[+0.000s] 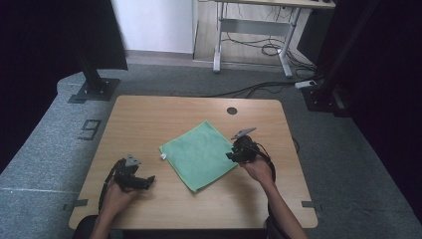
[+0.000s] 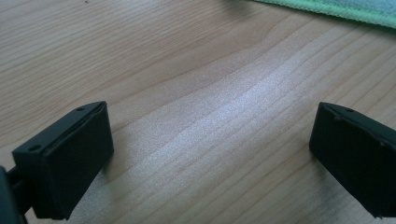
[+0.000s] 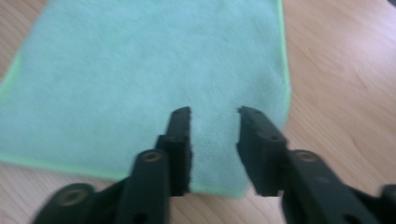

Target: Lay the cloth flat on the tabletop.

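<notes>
A green microfibre cloth [image 1: 199, 154] lies flat on the wooden table [image 1: 149, 119], turned like a diamond. My right gripper [image 1: 231, 156] hovers at the cloth's right corner, jaws partly open over the fabric with nothing between them. In the right gripper view the cloth [image 3: 140, 74] spreads ahead of the right gripper [image 3: 214, 116]. My left gripper [image 1: 149, 180] rests low on bare wood, left of the cloth, jaws spread wide. In the left gripper view the left gripper [image 2: 210, 140] frames bare wood, and the cloth's edge [image 2: 336, 8] runs along the top.
A round cable hole [image 1: 232, 110] sits near the table's far edge. A small white tag [image 1: 162, 156] sticks out at the cloth's left corner. Beyond the table stand black frame posts [image 1: 92, 74] and a desk with cables [image 1: 259, 47] on grey carpet.
</notes>
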The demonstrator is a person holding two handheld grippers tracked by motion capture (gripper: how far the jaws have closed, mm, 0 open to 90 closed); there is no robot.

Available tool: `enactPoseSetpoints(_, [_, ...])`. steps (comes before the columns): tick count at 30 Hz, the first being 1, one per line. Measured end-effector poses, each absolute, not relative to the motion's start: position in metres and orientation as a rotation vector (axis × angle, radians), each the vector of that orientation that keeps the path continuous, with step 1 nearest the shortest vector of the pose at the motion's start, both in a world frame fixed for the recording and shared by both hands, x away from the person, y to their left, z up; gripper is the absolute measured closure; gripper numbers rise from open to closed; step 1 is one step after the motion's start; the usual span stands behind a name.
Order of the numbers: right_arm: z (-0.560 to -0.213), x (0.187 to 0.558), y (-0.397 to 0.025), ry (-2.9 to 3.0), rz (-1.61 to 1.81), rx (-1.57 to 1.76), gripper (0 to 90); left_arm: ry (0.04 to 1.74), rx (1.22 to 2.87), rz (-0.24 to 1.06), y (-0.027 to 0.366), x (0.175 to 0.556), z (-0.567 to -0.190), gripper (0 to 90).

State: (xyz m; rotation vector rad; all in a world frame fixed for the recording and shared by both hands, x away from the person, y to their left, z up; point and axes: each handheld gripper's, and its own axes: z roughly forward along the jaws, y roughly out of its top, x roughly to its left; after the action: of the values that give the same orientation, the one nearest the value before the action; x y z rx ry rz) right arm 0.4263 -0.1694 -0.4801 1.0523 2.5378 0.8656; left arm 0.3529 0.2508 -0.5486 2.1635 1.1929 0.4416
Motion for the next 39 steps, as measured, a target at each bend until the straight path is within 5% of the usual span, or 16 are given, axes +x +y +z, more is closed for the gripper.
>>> enactPoseSetpoints(5, [-0.486,0.428,-0.174,2.513,0.873,1.075,52.6,1.194,2.163,0.442,0.251,0.353,-0.549,0.0])
enactPoseSetpoints(18, [-0.528,0.433,-0.187,2.508,0.867,1.185,78.2,1.196,2.162,0.442,0.25,0.353,-0.548,0.0])
enactPoseSetpoints(22, [-0.527,0.423,-0.185,2.544,0.911,1.178,79.0,1.196,2.163,0.443,0.25,0.353,-0.548,0.0])
enactPoseSetpoints(26, [-0.527,0.409,-0.174,2.604,0.941,1.115,76.5,1.196,2.162,0.443,0.25,0.353,-0.548,0.0])
enactPoseSetpoints(27, [-0.521,0.401,-0.169,2.593,0.936,1.072,67.9,1.196,2.162,0.443,0.25,0.353,-0.548,0.0])
enactPoseSetpoints(32, [-0.507,0.408,-0.185,2.488,0.943,1.146,60.4,1.196,2.162,0.442,0.25,0.353,-0.548,0.0])
enactPoseSetpoints(39, [-0.528,0.416,-0.197,2.493,0.936,1.226,54.9,1.196,2.162,0.443,0.25,0.353,-0.548,0.0])
